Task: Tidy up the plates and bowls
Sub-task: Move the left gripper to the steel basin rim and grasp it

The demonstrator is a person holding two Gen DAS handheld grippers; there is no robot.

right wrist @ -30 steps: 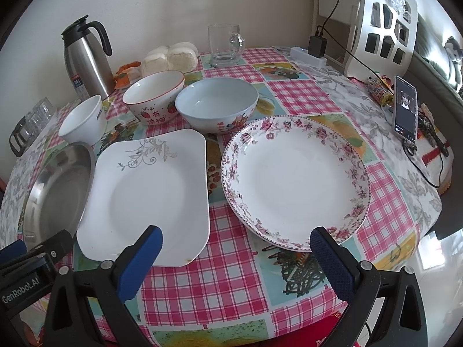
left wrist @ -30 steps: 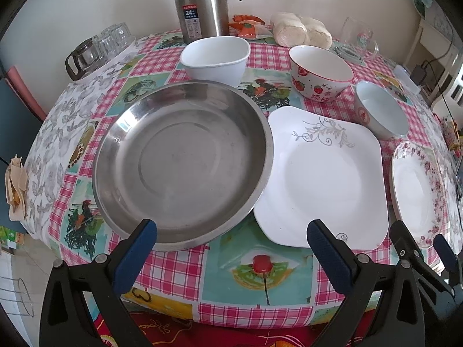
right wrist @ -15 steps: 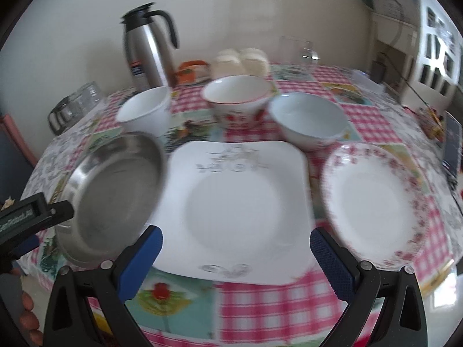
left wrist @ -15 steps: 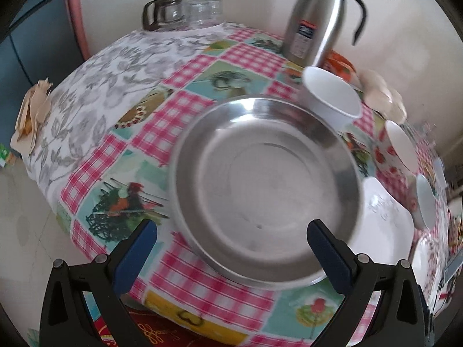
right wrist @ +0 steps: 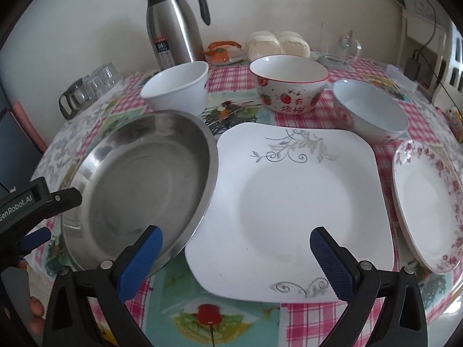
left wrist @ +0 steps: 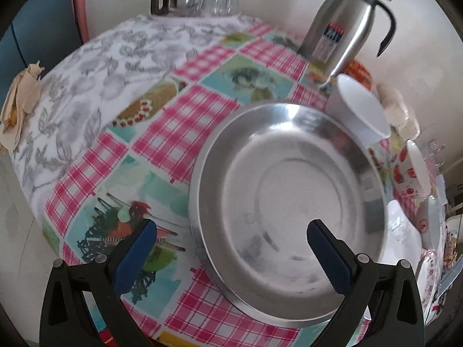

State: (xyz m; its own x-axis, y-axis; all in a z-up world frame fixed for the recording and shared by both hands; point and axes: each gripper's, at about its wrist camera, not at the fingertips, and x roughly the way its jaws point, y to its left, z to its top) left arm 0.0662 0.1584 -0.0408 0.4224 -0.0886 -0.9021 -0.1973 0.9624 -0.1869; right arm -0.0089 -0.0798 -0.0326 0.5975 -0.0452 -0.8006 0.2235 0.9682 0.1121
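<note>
A wide steel pan [left wrist: 289,202] fills the left wrist view. My left gripper [left wrist: 231,231] is open and straddles its near-left rim, one finger over the pan, one over the cloth. In the right wrist view the steel pan [right wrist: 139,179] overlaps the left edge of a white square plate [right wrist: 289,202]. My right gripper [right wrist: 235,237] is open just above that plate's near edge, holding nothing. A floral round plate [right wrist: 428,208] lies to the right. Behind stand a white bowl [right wrist: 176,89], a strawberry bowl [right wrist: 289,86] and a pale bowl [right wrist: 370,112]. The left gripper [right wrist: 62,214] shows at the pan's left rim.
A steel thermos [right wrist: 173,29] stands at the back, with glass cups and a pitcher [right wrist: 86,86] to its left. Bagged buns [right wrist: 275,43] and a glass mug [right wrist: 344,46] sit behind the bowls. Crumpled paper [left wrist: 17,101] hangs at the table's left edge.
My left gripper swung round to the pan's left side and closed in on its rim. My right gripper shifted left from the floral plate to the square plate. Both stayed open.
</note>
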